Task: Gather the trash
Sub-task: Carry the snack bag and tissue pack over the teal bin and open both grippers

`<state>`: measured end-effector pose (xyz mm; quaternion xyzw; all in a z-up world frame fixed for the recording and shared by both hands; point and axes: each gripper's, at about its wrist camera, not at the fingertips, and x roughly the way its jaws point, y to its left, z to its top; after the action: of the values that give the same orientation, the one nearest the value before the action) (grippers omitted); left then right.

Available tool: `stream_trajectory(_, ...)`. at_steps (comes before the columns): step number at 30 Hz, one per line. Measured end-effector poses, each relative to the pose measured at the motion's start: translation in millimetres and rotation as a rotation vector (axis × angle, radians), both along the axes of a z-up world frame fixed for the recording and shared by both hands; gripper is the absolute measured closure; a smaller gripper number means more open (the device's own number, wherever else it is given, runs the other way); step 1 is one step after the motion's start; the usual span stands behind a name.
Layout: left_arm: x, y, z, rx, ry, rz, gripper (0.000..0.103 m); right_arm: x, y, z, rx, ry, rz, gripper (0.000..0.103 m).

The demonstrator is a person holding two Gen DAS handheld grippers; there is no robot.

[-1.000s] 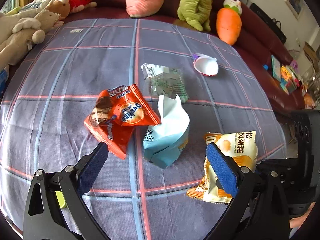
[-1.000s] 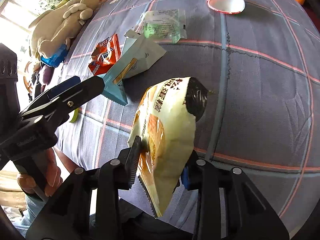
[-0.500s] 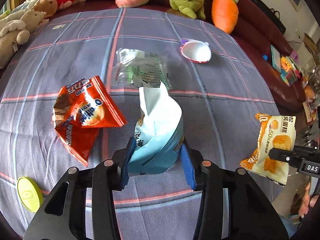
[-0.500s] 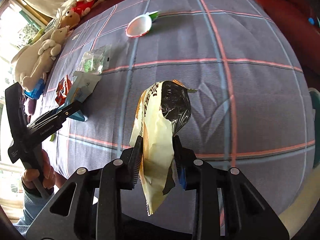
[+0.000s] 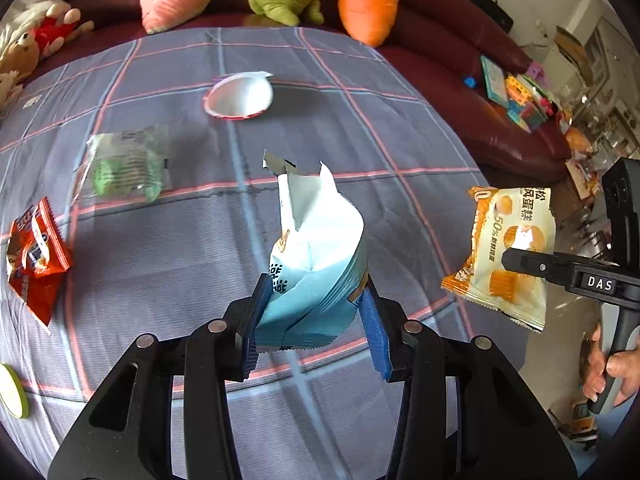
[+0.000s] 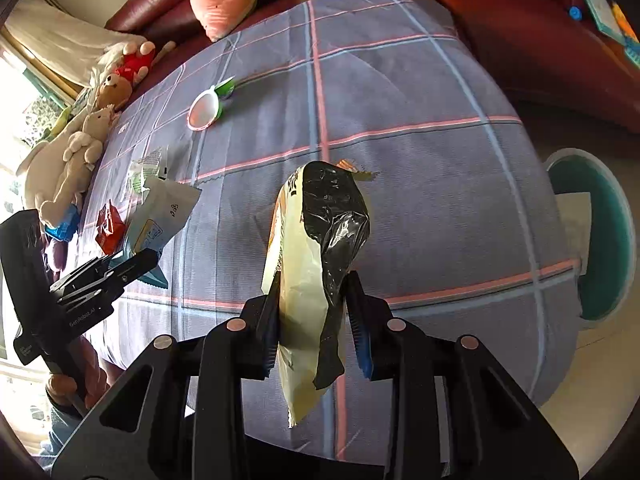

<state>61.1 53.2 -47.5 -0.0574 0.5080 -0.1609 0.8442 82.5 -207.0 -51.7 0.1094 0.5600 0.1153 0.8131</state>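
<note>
My left gripper (image 5: 314, 328) is shut on a light-blue and white snack bag (image 5: 316, 264) and holds it up above the plaid tablecloth (image 5: 168, 264). My right gripper (image 6: 316, 332) is shut on a yellow cake wrapper (image 6: 308, 280), lifted off the table; that wrapper also shows in the left wrist view (image 5: 508, 256). On the cloth lie a red snack wrapper (image 5: 34, 256), a clear green wrapper (image 5: 128, 164) and a white cup lying on its side (image 5: 240, 96). The blue bag also shows in the right wrist view (image 6: 160, 216).
A teal bin (image 6: 596, 232) stands on the floor off the table's right edge. Plush toys (image 5: 368, 0) line the red sofa (image 5: 480, 52) behind the table. A green lid (image 5: 12, 392) lies at the front left edge.
My left gripper closed on the blue bag and lifted it off the cloth. My right gripper carried the yellow wrapper up and to the right, toward the table's edge.
</note>
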Motion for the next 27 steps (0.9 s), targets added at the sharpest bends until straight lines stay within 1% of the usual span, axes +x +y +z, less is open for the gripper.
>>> stream_trajectory(4, 3.8, -39.4, 4.9, 0.013, -0.011, -0.061, 0.059, -5.2, -32.2, 6.4, 0.013, -0.021, -0.051, 0.074)
stream_trajectory(11, 13.6, -110.2, 15.3, 0.048, -0.036, -0.178, 0.058, -15.3, -105.5, 10.7, 0.043, -0.05, -0.173, 0.074)
stream_trajectory(22, 31.3, -224.6, 25.2, 0.074, -0.054, -0.345, 0.058, -37.4, -235.8, 27.7, 0.057, -0.125, -0.386, 0.074)
stream_trajectory(27, 39.6, -272.3, 23.8, 0.077, -0.047, -0.396, 0.058, -42.0, -279.9, 25.1, 0.044, -0.116, -0.447, 0.074)
